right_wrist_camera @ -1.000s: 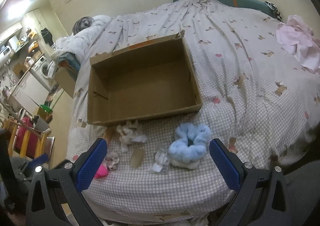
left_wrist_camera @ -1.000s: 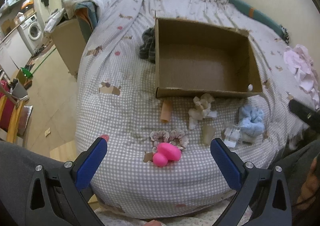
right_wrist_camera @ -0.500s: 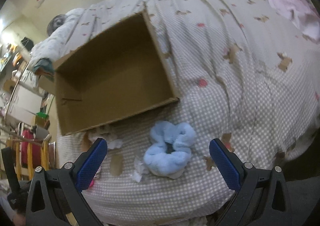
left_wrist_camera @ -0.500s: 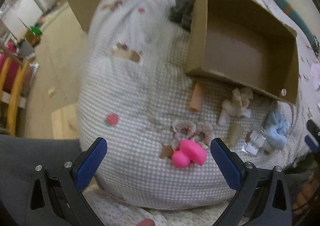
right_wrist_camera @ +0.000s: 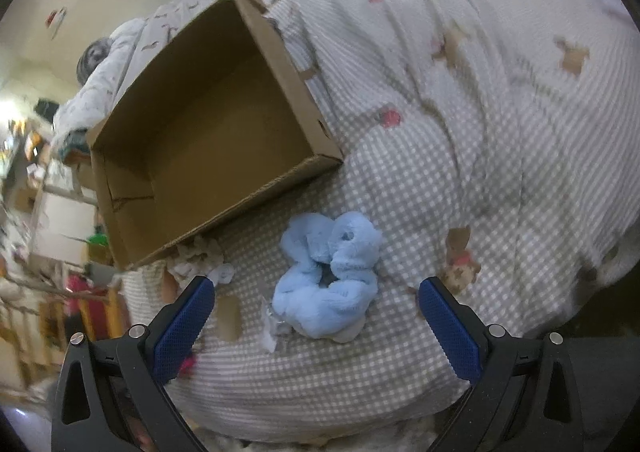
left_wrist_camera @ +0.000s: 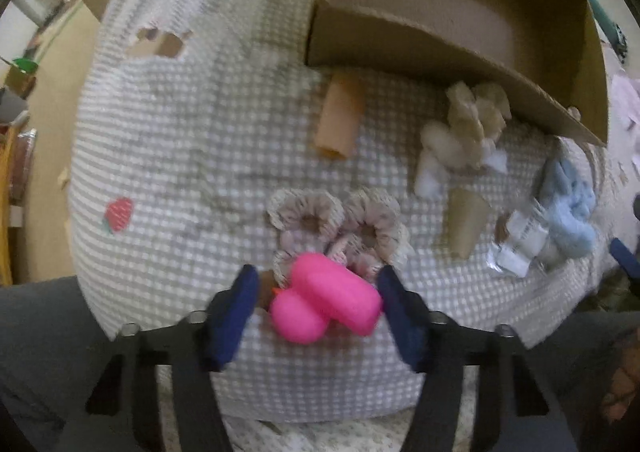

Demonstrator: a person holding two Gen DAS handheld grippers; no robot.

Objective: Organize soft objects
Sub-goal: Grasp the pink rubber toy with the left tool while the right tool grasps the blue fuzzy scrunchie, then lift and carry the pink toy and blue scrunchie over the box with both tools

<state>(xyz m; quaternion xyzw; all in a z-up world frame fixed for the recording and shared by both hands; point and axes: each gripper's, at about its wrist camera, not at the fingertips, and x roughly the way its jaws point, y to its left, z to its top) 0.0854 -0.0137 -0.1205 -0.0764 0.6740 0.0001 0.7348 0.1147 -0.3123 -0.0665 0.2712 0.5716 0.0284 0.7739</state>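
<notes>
My left gripper (left_wrist_camera: 316,302) has its blue fingers closed in around a bright pink soft toy (left_wrist_camera: 326,302) on the checked bedspread; the right pad touches the toy, the left pad stands a little off it. Two beige frilly scrunchies (left_wrist_camera: 336,222) lie just beyond the toy. My right gripper (right_wrist_camera: 316,316) is open, low over the bed, with a light blue fluffy scrunchie (right_wrist_camera: 328,278) between its fingers, untouched. An empty open cardboard box (right_wrist_camera: 200,124) sits on the bed behind; it also shows in the left wrist view (left_wrist_camera: 460,24).
A cream fabric bundle (left_wrist_camera: 464,132), a peach tube (left_wrist_camera: 338,116), a tan piece (left_wrist_camera: 464,222) and clear plastic packets (left_wrist_camera: 516,244) lie between the toy and the box. The bed edge drops off to the floor at the left (left_wrist_camera: 52,64).
My left gripper dropped down onto the pink toy and its fingers narrowed around it. My right gripper moved closer to the blue scrunchie and stayed open.
</notes>
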